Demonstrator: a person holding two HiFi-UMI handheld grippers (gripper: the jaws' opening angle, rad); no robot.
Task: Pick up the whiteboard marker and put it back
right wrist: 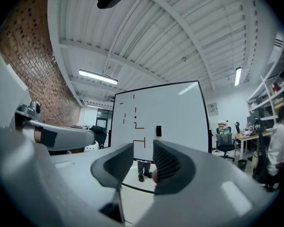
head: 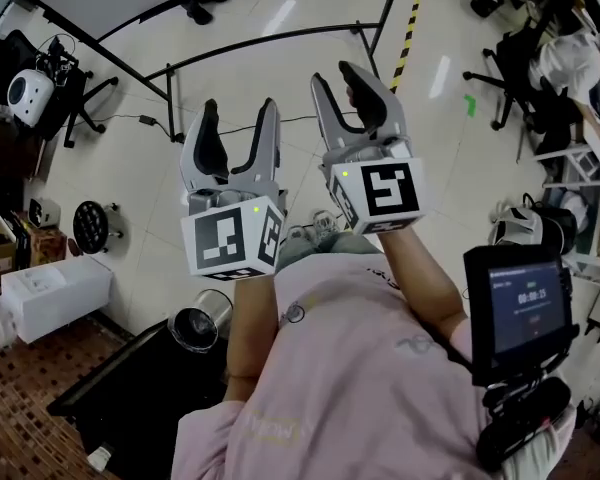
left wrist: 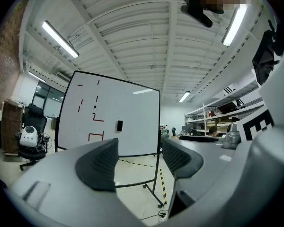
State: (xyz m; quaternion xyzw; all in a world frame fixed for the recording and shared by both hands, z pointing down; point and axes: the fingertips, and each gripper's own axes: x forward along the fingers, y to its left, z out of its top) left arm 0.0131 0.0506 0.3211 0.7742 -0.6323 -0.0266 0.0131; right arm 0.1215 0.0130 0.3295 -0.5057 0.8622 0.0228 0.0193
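Faced whiteboard (left wrist: pixel 128 108) far ahead | saw no marker | held left gripper (head: pixel 239 113) open, right gripper (head: pixel 338 76) nearly closed, both empty

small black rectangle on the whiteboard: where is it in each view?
Head view: not in it.
Left gripper view: black rectangle near centre, low on the whiteboard.
Right gripper view: black rectangle just right of centre.
Shared landmark, gripper views only: red bracket mark, lower left of the rectangle.
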